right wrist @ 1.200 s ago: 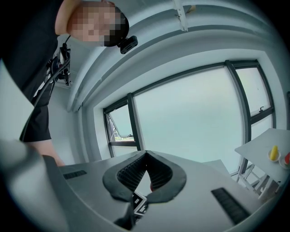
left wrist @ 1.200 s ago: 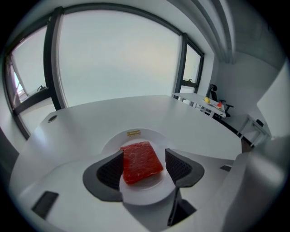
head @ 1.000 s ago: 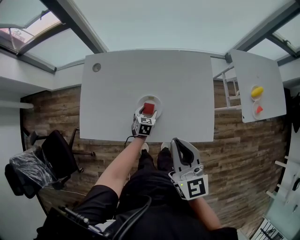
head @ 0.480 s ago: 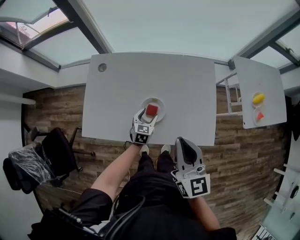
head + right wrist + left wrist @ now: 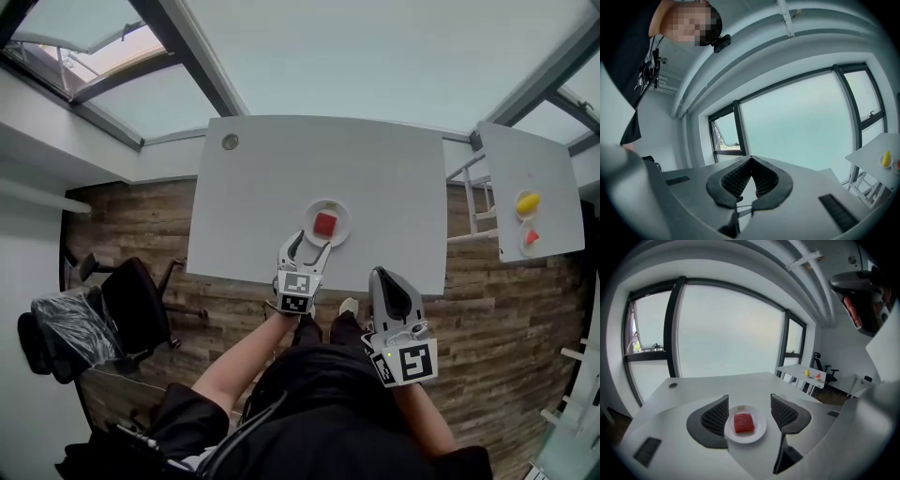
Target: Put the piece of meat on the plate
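A red square piece of meat (image 5: pixel 325 224) lies flat on a small white plate (image 5: pixel 339 211) near the front edge of the grey table (image 5: pixel 281 178). In the left gripper view the meat (image 5: pixel 744 422) rests mid-plate (image 5: pixel 759 431), framed by the two jaws. My left gripper (image 5: pixel 307 246) stands open just short of the plate, nothing in it. My right gripper (image 5: pixel 393 290) is held low beside the person's legs, off the table, its jaws shut together and empty (image 5: pixel 751 174).
A second white table (image 5: pixel 528 187) at the right carries a yellow item (image 5: pixel 528 202) and a red item (image 5: pixel 532 238) on dishes. A black office chair (image 5: pixel 127 305) stands on the wooden floor at the left. A round cable hole (image 5: pixel 230 142) marks the table's far left corner.
My left gripper has let go of the meat and drawn back toward the person; the meat stays on the plate. The head camera's view shifted slightly.
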Demonstrator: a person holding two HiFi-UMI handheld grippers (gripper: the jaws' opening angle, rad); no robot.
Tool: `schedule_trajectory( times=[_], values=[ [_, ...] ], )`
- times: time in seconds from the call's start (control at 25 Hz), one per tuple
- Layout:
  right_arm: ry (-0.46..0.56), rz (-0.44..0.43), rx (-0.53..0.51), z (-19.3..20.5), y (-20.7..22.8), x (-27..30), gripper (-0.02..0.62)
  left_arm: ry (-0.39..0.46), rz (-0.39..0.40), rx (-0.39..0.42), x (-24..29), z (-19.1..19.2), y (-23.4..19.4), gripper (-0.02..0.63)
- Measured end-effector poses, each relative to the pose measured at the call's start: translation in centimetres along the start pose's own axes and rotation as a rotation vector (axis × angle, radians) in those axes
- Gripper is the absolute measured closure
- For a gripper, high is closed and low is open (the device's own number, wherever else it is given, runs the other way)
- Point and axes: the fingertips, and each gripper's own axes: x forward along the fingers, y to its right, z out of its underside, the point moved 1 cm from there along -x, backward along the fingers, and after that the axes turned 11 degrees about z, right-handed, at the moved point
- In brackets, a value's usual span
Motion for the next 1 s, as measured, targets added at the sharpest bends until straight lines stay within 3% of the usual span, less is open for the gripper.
schedule_trajectory(
  times=[0.12,0.36,0.6,0.76,0.8,0.88,0.96,1.0],
  values=[
    [0.015,-0.011,0.012,-0.3,-0.1,-0.1,0.592,0.051,-0.007,0.037,-2.4,-3.1,1.2,0.319],
    [0.039,-0.021,0.013,-0.9,-0.8,-0.1,0.592,0.188,-0.037,0.026,-7.5,-7.9,2.8,0.318],
    [0.056,-0.043,0.010,-1.1,-1.7,0.0,0.592,0.311,-0.060,0.052,-11.5,-11.0,4.0,0.319],
    [0.065,-0.050,0.006,-1.5,-2.0,-0.2,0.592,0.394,-0.024,0.040,-13.7,-13.1,5.5,0.319],
    [0.068,-0.053,0.003,-1.6,-2.1,-0.3,0.592,0.436,-0.020,0.047,-14.4,-13.7,5.9,0.337],
    [0.073,-0.060,-0.003,-1.7,-2.4,-0.4,0.592,0.512,-0.035,0.075,-16.1,-14.7,6.4,0.454],
    [0.070,-0.068,-0.006,-1.7,-2.7,-0.5,0.592,0.534,-0.067,0.095,-17.4,-14.9,6.6,0.581],
    [0.069,-0.072,-0.007,-1.7,-2.8,-0.5,0.592,0.531,-0.075,0.091,-17.8,-14.8,6.5,0.601]
  ],
)
